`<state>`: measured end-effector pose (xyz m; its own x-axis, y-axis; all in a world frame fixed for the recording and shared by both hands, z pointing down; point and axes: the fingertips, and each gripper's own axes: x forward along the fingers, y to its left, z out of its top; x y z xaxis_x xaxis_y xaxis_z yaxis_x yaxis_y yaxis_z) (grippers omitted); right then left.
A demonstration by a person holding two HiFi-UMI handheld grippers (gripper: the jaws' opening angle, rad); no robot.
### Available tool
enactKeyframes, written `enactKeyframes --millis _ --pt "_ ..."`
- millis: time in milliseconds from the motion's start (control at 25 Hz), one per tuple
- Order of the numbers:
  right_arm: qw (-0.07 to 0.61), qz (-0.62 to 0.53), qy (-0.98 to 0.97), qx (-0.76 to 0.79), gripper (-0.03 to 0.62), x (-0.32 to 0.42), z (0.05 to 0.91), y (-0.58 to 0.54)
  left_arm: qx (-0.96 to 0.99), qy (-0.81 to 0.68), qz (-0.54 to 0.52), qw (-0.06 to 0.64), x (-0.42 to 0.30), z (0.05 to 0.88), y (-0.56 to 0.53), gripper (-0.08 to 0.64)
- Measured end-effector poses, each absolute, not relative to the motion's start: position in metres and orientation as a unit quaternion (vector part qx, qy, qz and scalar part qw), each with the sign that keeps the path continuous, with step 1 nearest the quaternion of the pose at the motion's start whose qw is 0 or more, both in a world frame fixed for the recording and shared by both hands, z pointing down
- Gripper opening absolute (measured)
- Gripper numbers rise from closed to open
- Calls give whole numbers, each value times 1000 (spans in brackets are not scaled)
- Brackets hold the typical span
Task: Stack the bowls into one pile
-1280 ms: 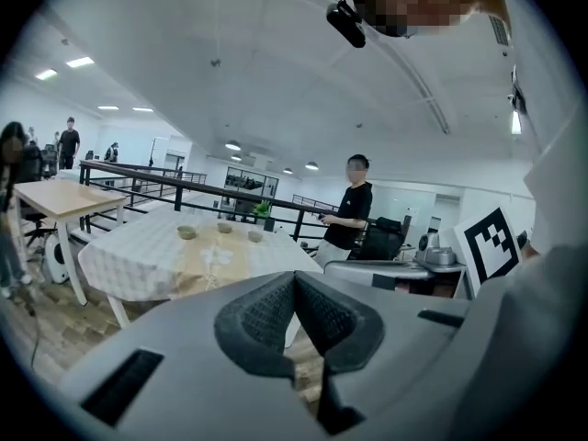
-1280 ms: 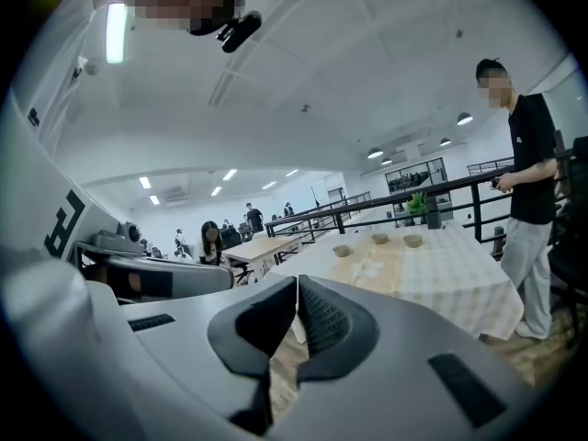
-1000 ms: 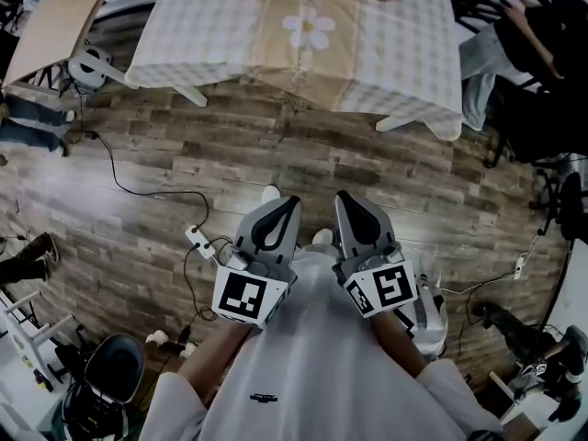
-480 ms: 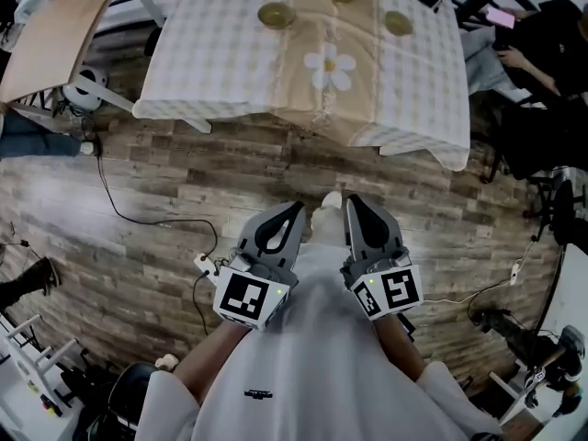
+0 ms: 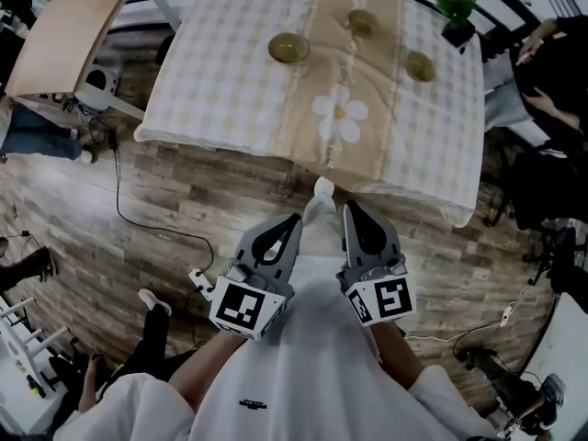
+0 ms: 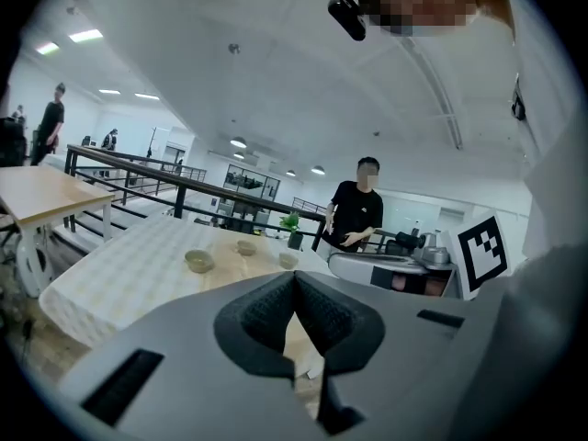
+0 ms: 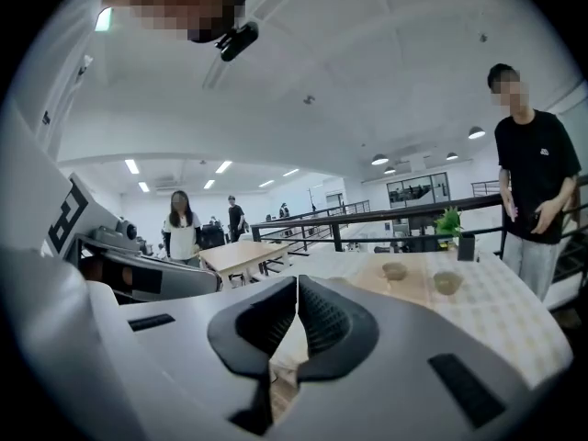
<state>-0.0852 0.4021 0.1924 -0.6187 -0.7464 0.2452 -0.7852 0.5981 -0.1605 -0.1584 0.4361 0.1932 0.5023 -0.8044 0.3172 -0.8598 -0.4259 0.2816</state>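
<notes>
- Left hand-held gripper point(image 5: 294, 220) and right hand-held gripper point(image 5: 348, 208): jaws are pressed together, nothing is held.
- Both are carried side by side above the wooden floor point(image 5: 184, 200), short of the table point(image 5: 211, 90).
- Three bowls are spread on the table, unstacked: left bowl point(image 5: 288, 47), far bowl point(image 5: 363, 22), right bowl point(image 5: 421, 65).
- Potted plant point(image 5: 457, 16) is noted at the far right corner.

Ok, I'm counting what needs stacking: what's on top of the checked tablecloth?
Three bowls stand apart: left bowl, far bowl, right bowl, plus a potted plant at the far right corner. The tablecloth covers the tabletop itself.
</notes>
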Motion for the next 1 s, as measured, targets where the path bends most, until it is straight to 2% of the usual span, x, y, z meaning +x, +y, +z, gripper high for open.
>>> enactKeyframes --millis 400,1000 --pt "78 139 -914 374 35 -56 193 263 809 -542 106 203 -120 187 295 18" --pt "115 159 -912 359 35 -97 215 128 782 -564 82 251 -159 215 155 18"
